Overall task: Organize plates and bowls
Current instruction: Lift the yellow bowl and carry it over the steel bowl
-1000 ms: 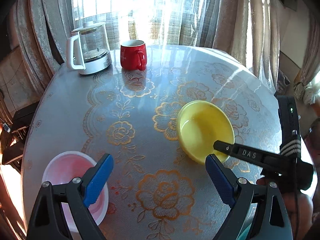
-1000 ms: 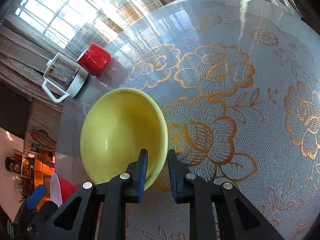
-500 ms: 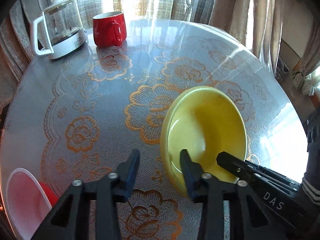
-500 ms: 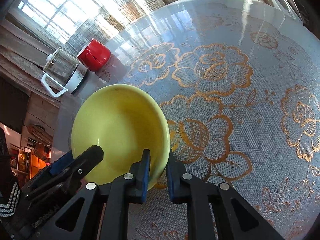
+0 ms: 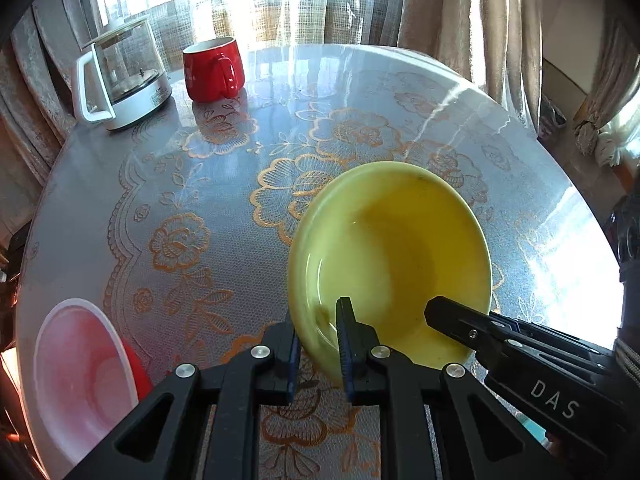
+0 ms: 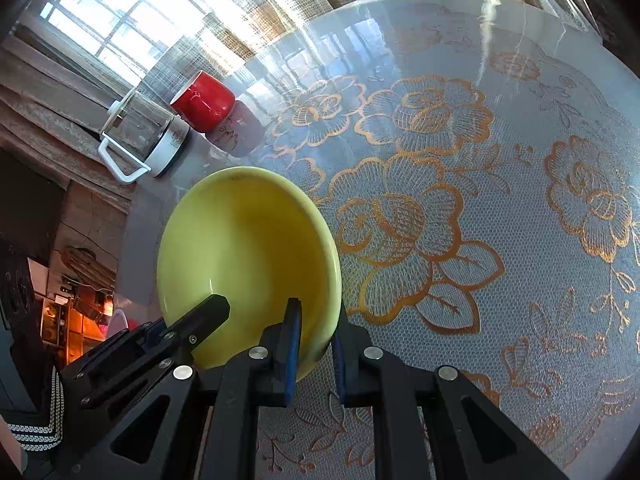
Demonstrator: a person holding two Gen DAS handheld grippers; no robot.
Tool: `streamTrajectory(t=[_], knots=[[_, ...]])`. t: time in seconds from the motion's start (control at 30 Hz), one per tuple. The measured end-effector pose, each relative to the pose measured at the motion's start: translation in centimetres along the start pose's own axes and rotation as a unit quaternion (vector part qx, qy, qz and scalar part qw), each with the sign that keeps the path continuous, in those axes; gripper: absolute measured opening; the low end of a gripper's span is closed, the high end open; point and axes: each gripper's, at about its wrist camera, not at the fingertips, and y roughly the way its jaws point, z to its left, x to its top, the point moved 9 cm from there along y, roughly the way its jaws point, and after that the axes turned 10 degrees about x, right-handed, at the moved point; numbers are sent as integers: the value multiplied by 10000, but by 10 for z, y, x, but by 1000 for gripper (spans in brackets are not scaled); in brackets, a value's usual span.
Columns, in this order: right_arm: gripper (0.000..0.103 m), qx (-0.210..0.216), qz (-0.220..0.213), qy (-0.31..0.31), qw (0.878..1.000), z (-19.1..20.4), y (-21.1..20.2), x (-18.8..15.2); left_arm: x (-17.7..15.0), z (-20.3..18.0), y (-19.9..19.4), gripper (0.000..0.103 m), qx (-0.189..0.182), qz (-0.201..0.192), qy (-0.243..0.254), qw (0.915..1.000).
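Observation:
A yellow bowl [image 5: 392, 248] [image 6: 248, 248] sits tilted on the round table, and both grippers hold it. My left gripper [image 5: 318, 320] grips its near left rim; the jaws are closing, with one pad inside the bowl and one outside, both pressing on the rim. In the right wrist view the left gripper [image 6: 216, 304] comes in from the lower left. My right gripper [image 6: 314, 344] is shut on the near right rim, and its tip [image 5: 440, 316] reaches into the bowl. A pink-white bowl with a red outside [image 5: 76, 380] rests at the table's near left edge.
A red mug [image 5: 212, 68] [image 6: 204, 100] and a glass kettle with a white handle [image 5: 120, 80] [image 6: 140, 136] stand at the far left of the table [image 5: 200, 200]. Curtains hang behind it. A lace-patterned cloth covers the top.
My left gripper swung from above the pink-white bowl over to the yellow bowl and closed on its rim. The right gripper kept its hold, and the bowl shifted slightly.

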Motion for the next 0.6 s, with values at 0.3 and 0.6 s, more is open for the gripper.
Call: streamTrajectory(t=[0.3,0.6], knots=[[14,54,-114,-127,9998,23,-25,-25,-22,12,-44,17,-75,-359,-30,9993],[14,221,-293,-244,9990,50,-41,-48,-53,27,-78,17,-202,-621,-240,9976]])
